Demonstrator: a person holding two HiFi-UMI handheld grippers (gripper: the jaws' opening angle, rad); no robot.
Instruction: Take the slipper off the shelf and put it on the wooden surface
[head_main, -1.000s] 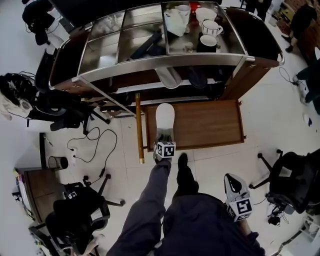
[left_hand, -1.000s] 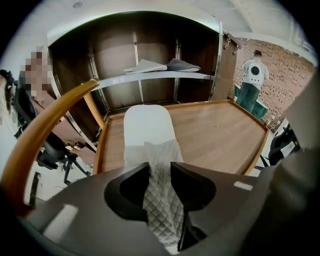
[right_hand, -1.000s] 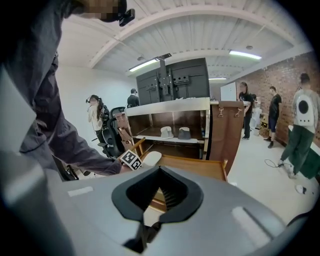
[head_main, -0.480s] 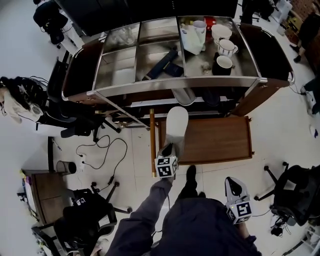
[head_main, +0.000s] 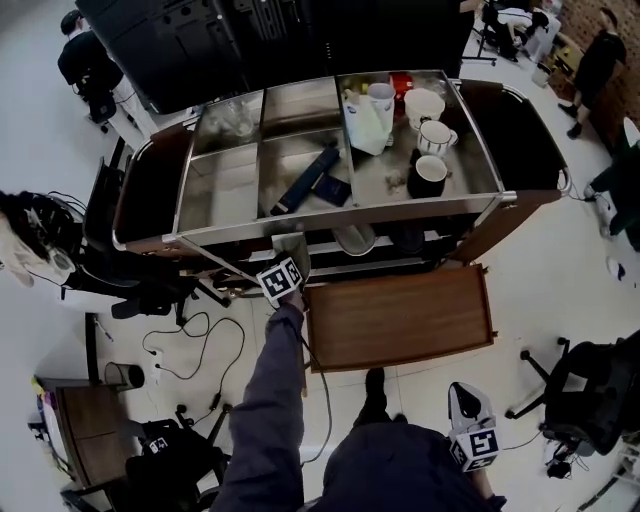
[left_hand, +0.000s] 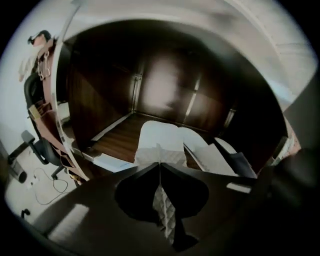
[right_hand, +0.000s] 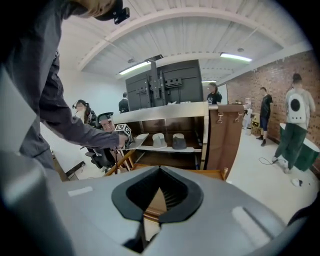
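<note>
My left gripper (head_main: 288, 264) is shut on the heel end of a white quilted slipper (left_hand: 159, 144). It holds the slipper flat, toe forward, at the left end of the cart's lower shelf (right_hand: 165, 148). In the right gripper view, that slipper (right_hand: 136, 140) hovers at the shelf's left edge. A second white slipper (right_hand: 159, 140) and a dark slipper (right_hand: 179, 141) stand on the shelf to its right. The wooden surface (head_main: 400, 315) lies bare on the floor below the cart. My right gripper (head_main: 462, 388) hangs low by the person's legs, shut and holding nothing.
The steel cart top (head_main: 230, 190) carries mugs (head_main: 430, 135), a bag and a dark flat object. Office chairs (head_main: 575, 385) stand on both sides, and cables (head_main: 190, 330) lie on the floor at left. People stand far to the right (right_hand: 295, 125).
The left gripper closed on the white slipper lying on the wooden surface, then lifted it up and left to the shelf's edge. The right gripper stayed put.
</note>
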